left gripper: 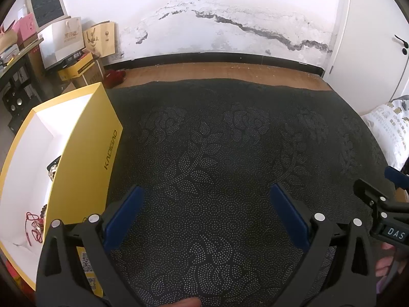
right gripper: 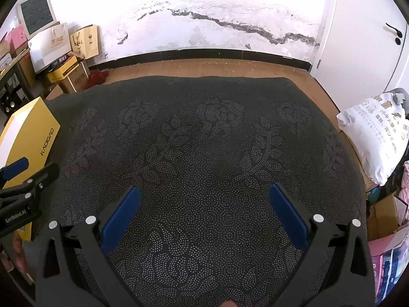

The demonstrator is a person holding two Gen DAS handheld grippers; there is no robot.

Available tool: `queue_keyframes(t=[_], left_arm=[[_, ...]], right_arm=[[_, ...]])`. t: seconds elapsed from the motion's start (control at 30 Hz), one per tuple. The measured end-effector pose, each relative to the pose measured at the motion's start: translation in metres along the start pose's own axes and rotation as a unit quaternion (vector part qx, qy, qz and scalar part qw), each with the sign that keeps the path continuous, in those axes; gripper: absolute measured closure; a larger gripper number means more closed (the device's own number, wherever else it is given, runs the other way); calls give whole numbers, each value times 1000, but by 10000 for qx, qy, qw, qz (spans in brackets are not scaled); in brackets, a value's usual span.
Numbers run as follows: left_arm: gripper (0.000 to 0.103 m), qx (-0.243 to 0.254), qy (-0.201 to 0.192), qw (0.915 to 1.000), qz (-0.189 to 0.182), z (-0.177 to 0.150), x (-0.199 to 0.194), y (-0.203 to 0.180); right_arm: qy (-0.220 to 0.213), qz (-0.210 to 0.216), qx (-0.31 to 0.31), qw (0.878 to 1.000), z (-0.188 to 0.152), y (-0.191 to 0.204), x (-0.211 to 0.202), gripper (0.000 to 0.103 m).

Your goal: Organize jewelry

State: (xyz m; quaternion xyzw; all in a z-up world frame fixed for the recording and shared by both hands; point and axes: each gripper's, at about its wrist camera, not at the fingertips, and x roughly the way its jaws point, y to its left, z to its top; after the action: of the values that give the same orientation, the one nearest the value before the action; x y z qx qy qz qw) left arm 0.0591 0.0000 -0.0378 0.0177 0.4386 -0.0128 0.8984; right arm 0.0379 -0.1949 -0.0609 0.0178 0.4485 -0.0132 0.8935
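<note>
A yellow box (left gripper: 84,138) with a white inside stands open at the left of the dark dotted cloth (left gripper: 217,140). Inside it lie a red cord piece (left gripper: 32,227), brown beads (left gripper: 44,211) and a silvery piece (left gripper: 53,171), partly hidden by the box wall. My left gripper (left gripper: 207,192) is open just right of the box, nothing between its blue pads. My right gripper (right gripper: 204,192) is open over the bare cloth (right gripper: 204,133), also holding nothing. The box (right gripper: 30,130) shows at the far left of the right wrist view, behind the left gripper's fingers (right gripper: 18,166).
Cardboard boxes and paper bags (left gripper: 74,41) are stacked at the back left by a monitor (left gripper: 46,2). A white printed sack (right gripper: 375,138) lies at the right edge of the cloth. A white door (right gripper: 370,38) stands at the back right. Wooden floor (left gripper: 217,70) runs behind the cloth.
</note>
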Motion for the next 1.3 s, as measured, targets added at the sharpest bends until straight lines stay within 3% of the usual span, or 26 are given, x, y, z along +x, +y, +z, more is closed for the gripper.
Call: queue_keyframes(t=[1.3], left_arm=[[6,51,28,10000,-7,-1,-1,1]], right_arm=[[38,46,-66,10000,2,7,3,6]])
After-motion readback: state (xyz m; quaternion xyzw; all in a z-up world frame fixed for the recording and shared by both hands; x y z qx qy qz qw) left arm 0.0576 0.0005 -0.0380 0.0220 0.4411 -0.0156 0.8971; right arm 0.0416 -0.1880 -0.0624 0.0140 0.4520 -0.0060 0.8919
